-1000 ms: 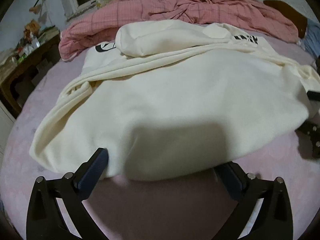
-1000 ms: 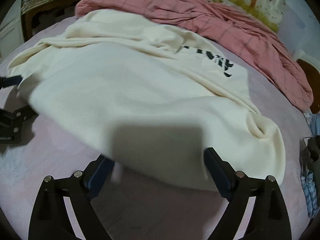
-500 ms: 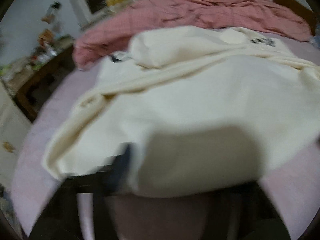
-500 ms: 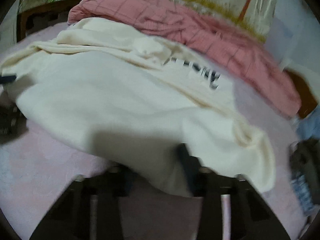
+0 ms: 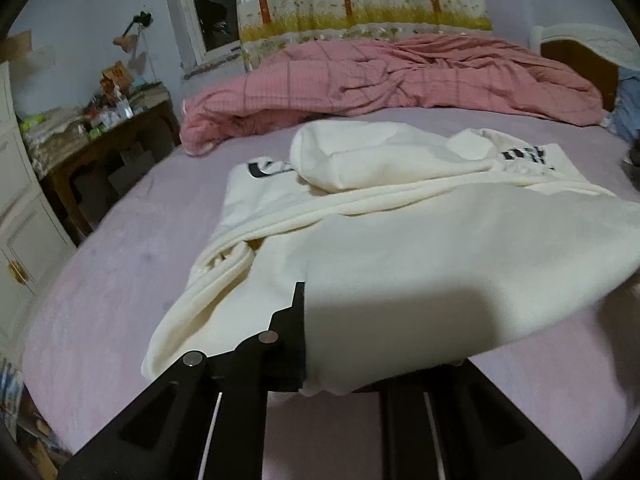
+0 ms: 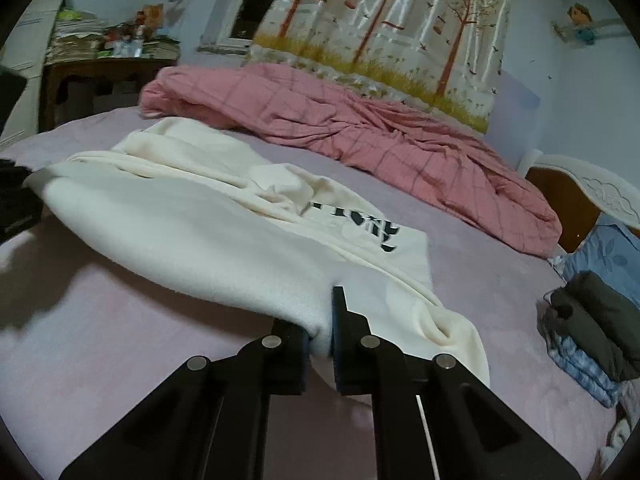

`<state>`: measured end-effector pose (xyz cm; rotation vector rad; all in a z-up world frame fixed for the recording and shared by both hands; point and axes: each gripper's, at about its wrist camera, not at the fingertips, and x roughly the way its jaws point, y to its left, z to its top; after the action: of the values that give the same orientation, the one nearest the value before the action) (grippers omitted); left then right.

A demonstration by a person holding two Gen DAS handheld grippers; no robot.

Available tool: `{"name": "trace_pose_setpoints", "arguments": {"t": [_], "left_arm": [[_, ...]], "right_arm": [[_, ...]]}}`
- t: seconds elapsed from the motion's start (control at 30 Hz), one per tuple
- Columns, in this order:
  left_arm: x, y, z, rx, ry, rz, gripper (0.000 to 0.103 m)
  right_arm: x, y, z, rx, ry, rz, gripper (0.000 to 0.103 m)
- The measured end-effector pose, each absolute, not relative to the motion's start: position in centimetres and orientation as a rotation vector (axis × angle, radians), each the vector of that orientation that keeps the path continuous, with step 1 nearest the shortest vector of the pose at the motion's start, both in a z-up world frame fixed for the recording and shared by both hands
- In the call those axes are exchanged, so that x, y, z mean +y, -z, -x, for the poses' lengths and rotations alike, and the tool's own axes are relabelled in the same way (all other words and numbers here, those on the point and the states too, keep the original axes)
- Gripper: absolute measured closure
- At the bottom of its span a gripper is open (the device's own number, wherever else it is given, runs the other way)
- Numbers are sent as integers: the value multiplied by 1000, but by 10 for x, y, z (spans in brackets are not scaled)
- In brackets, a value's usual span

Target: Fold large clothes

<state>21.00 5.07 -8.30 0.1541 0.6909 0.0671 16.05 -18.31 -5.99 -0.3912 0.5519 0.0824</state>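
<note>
A large cream sweatshirt (image 5: 420, 240) with black lettering lies on the pink bed sheet (image 5: 100, 280), partly folded. It also shows in the right wrist view (image 6: 192, 232). My left gripper (image 5: 320, 360) is shut on the sweatshirt's near folded edge, which drapes over and hides the right finger. My right gripper (image 6: 320, 340) is shut on the same near edge further right and holds it lifted off the sheet. The left gripper shows dark at the left edge of the right wrist view (image 6: 16, 204).
A crumpled pink checked duvet (image 5: 400, 76) lies across the far side of the bed. A cluttered wooden side table (image 5: 100, 140) stands at the left. Folded clothes (image 6: 592, 328) are stacked at the right bed edge by the headboard (image 6: 580, 188).
Both grippers were open at the sweatshirt's near edge; they have closed on it and raised it, and both views have tilted up toward the wall.
</note>
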Motion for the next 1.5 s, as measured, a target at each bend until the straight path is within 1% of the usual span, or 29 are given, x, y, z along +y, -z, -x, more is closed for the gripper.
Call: {"name": "trace_pose_setpoints", "arguments": {"t": [0.03, 0.07, 0.1, 0.13, 0.17, 0.2, 0.23, 0.27, 0.37, 0.4, 0.43, 0.47, 0.53, 0.6, 0.63, 0.7, 0.77, 0.93, 1.0, 1.03, 1.13, 1.23, 1.37, 1.43, 1.5], "left_arm": [[53, 86, -199, 698, -53, -158, 85], [53, 89, -191, 698, -51, -164, 76], [53, 92, -183, 695, -55, -167, 71], [53, 96, -180, 696, -76, -175, 53], [54, 100, -182, 693, -111, -195, 34], [56, 104, -185, 680, -153, -224, 29], [59, 107, -189, 666, -184, -250, 21], [64, 110, -193, 667, -196, -253, 19], [77, 112, -201, 674, -174, -207, 17], [75, 111, -200, 653, -174, -214, 18], [74, 107, -200, 628, -174, -231, 21], [71, 104, -197, 607, -174, -253, 26], [62, 93, -195, 548, -187, -317, 29], [59, 79, -201, 535, -198, -337, 37], [61, 71, -207, 547, -182, -309, 41], [68, 57, -224, 570, -172, -248, 41], [72, 44, -242, 571, -170, -216, 41], [66, 26, -301, 553, -202, -259, 41], [63, 26, -327, 557, -216, -286, 39], [61, 28, -337, 562, -222, -299, 37], [57, 39, -369, 567, -250, -344, 26], [54, 57, -396, 606, -244, -372, 26], [68, 85, -427, 689, -202, -284, 25], [76, 89, -431, 712, -168, -229, 25], [78, 82, -420, 670, -142, -192, 26]], "right_arm": [[-183, 62, -151, 559, -87, 400, 94], [-185, 64, -140, 574, -100, 398, 93], [-189, 67, -132, 592, -106, 385, 90], [-193, 70, -127, 611, -101, 364, 88], [-200, 75, -122, 627, -76, 319, 77], [-207, 78, -119, 630, -52, 285, 59], [-215, 81, -117, 627, -21, 254, 51], [-222, 84, -117, 625, -5, 238, 44], [-235, 86, -123, 619, -8, 225, 44], [-236, 85, -126, 613, -11, 232, 55], [-236, 85, -130, 617, -15, 241, 66], [-235, 82, -133, 629, -12, 237, 74], [-237, 73, -139, 609, -2, 205, 80], [-235, 57, -141, 547, 19, 223, 84], [-233, 49, -146, 526, 21, 229, 84], [-230, 33, -159, 503, 18, 230, 85], [-229, 20, -177, 493, 9, 226, 85], [-223, -9, -226, 455, 10, 276, 85], [-219, -14, -257, 443, 18, 301, 85], [-217, -13, -272, 449, 21, 310, 85], [-215, 0, -321, 496, 38, 339, 85], [-216, 26, -367, 581, 29, 320, 85], [-219, 68, -414, 719, -17, 278, 85], [-218, 81, -420, 703, -25, 294, 83], [-214, 83, -420, 659, -10, 331, 78]]}}
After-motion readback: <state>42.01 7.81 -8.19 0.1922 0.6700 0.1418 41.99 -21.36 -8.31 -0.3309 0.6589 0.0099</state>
